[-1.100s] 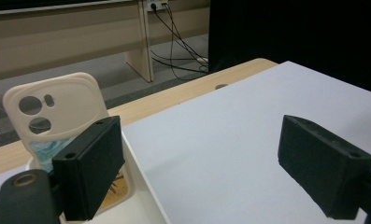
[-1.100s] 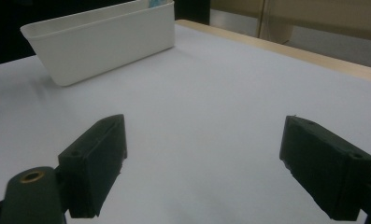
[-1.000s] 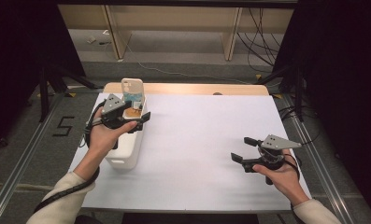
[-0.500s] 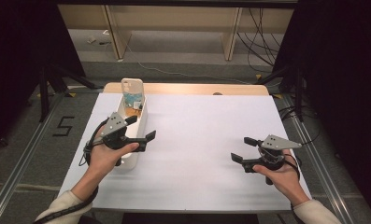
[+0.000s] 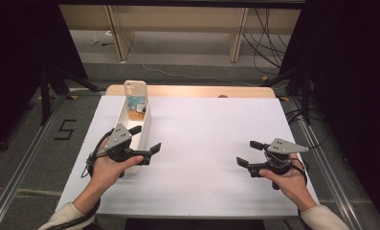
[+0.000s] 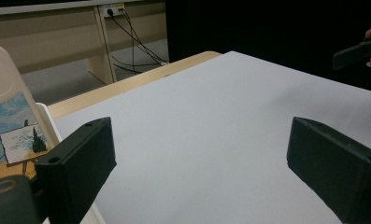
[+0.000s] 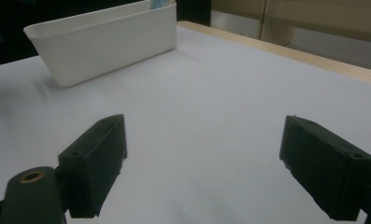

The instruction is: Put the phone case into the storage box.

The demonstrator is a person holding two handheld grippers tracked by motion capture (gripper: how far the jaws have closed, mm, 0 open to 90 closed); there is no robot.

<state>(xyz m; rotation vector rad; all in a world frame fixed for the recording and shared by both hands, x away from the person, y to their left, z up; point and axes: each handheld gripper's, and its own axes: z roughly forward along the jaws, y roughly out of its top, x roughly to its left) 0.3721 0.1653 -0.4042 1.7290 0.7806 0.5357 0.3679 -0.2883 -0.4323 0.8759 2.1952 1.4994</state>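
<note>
A long white bin (image 5: 145,120) lies on the left of the white table top (image 5: 202,134). A phone case (image 5: 135,92) with a painted picture stands upright at the bin's far end. My left gripper (image 5: 147,138) hovers by the bin's near end, open; its jaws have just been opening, and nothing is between them. In the left gripper view the phone case (image 6: 12,130) is at the left edge, beside the left jaw. Near the table's right front, my right gripper (image 5: 245,152) is open and empty. The right gripper view faces the bin (image 7: 108,42) across bare table.
A wooden strip (image 5: 192,91) borders the table's far edge, with floor, cables and shelf legs beyond. Metal rails (image 5: 331,158) run along both sides. The right gripper's jaw (image 6: 358,52) and fingers appear at the top right of the left gripper view.
My left gripper has drawn back from the phone case toward the near end of the bin and sunk a little. The case stays standing in the bin. The right gripper has not moved.
</note>
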